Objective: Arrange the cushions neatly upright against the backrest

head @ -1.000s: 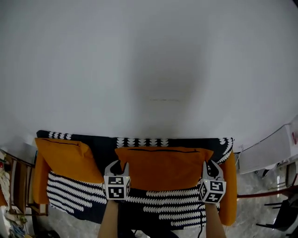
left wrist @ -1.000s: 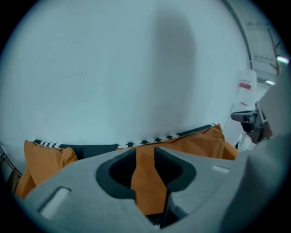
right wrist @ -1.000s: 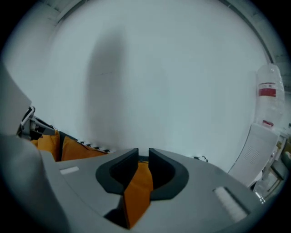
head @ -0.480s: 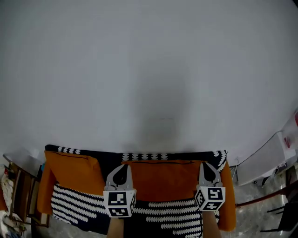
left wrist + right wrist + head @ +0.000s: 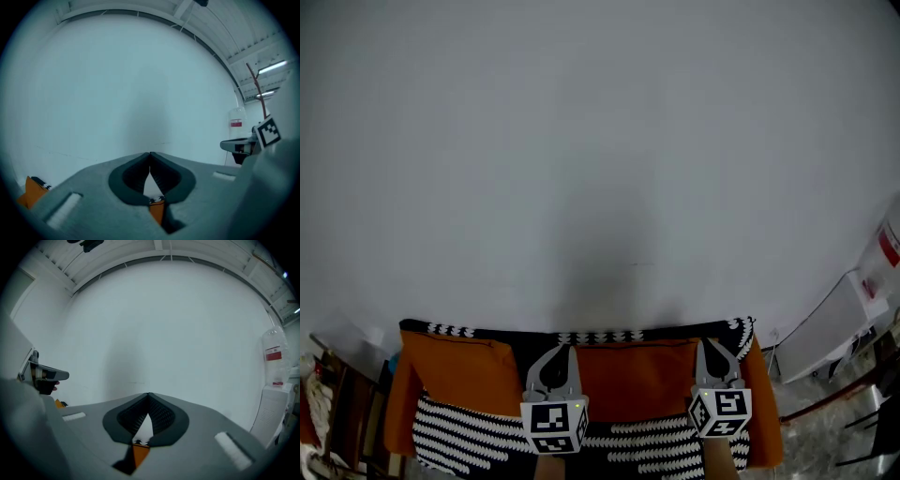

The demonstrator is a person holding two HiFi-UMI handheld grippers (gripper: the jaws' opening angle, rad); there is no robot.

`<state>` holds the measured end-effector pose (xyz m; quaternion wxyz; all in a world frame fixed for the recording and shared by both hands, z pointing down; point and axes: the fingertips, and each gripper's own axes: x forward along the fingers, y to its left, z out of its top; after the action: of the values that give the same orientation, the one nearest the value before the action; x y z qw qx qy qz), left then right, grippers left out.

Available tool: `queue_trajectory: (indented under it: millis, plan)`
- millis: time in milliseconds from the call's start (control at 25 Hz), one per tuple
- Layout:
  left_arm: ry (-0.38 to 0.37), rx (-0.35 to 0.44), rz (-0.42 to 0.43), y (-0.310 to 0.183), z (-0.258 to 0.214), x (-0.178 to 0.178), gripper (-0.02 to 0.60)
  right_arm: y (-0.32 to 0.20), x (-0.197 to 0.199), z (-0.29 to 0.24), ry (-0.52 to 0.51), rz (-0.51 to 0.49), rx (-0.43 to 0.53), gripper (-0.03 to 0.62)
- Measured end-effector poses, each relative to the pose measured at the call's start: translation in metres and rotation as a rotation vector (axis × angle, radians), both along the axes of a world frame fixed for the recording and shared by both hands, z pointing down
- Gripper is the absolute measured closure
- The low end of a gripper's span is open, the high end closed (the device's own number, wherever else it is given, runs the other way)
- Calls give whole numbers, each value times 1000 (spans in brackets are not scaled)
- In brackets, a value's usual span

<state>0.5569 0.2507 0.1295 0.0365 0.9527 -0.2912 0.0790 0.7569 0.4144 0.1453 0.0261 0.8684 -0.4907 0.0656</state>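
An orange cushion (image 5: 633, 380) stands upright in the middle of the sofa, against the black-and-white patterned backrest (image 5: 591, 336). A second orange cushion (image 5: 455, 373) leans against the backrest at the left. My left gripper (image 5: 560, 351) hangs in front of the middle cushion's left edge and my right gripper (image 5: 713, 347) in front of its right edge. Each is shut, tips touching, with nothing between them. In the left gripper view the shut left gripper (image 5: 150, 155) points at the white wall, a strip of orange cushion (image 5: 157, 214) below it. The right gripper (image 5: 148, 395) shows the same.
A bare white wall (image 5: 600, 169) fills most of the view. A white cabinet (image 5: 825, 328) and a bottle with a red label (image 5: 273, 355) stand at the right. Wooden furniture (image 5: 337, 412) sits left of the sofa. Orange sofa arms (image 5: 766, 412) flank the seat.
Both grippers have risen from the middle cushion's lower corners to its upper part. The sofa has sunk toward the bottom of the head view. The cushions have kept their places.
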Motion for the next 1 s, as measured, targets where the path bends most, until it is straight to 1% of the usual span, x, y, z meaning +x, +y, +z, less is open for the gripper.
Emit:
queue_trajectory:
  millis: [200,360,600,1000]
  plan:
    - [15,4,11,-7,-14,-21,578,-8,-27,-10,7,12,7,585]
    - [28,13,30,-7,-24,-30,578,-9,-42,-19,9,30,22,585]
    - [31,8,53,-5,-28,-37,578,-7,-55,-30,24,49,29,585]
    - [40,15,54,-6,-33,-47,578,-5,-66,-40,37,53,37,585]
